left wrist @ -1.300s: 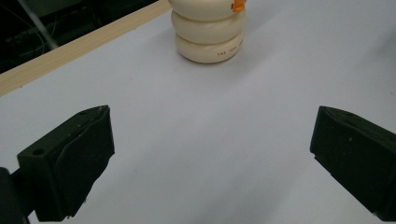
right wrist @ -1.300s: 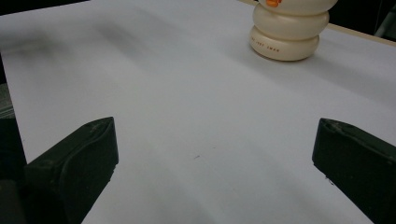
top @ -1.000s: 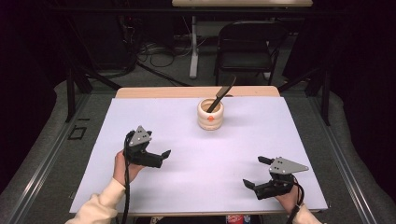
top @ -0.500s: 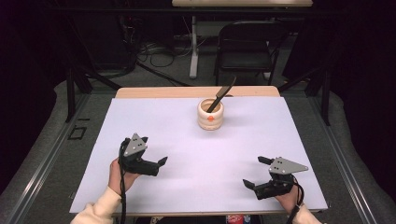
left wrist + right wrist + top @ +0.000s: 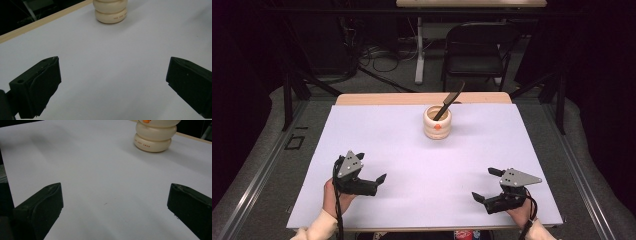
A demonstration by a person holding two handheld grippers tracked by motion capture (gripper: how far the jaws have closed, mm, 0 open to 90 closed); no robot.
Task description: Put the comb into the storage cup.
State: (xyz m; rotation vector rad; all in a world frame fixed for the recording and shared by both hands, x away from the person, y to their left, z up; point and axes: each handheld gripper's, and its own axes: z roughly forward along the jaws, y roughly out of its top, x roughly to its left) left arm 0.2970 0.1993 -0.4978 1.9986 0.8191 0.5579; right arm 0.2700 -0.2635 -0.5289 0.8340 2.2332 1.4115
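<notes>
Our left gripper [image 5: 373, 183] has drawn back toward the near left edge since a second ago, jaws spread wide and empty; our right gripper [image 5: 486, 185] rests near right, jaws likewise apart; the cream pot [image 5: 437, 121] holding a dark utensil [image 5: 449, 101] stands far centre on the white table [image 5: 402, 145], well apart from both.

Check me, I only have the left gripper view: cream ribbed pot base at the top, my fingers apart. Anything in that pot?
Observer: Yes, a black utensil stands in the pot, leaning toward the far right.
Operator: Any marking I can't see?
Observer: An orange dot on the pot's near side, high view.
Operator: Where's the other gripper?
Observer: The right gripper sits near the table's near right corner, fingers apart, nothing between them.
Operator: And mine?
Observer: The left gripper sits near the near left edge, open and empty.
</notes>
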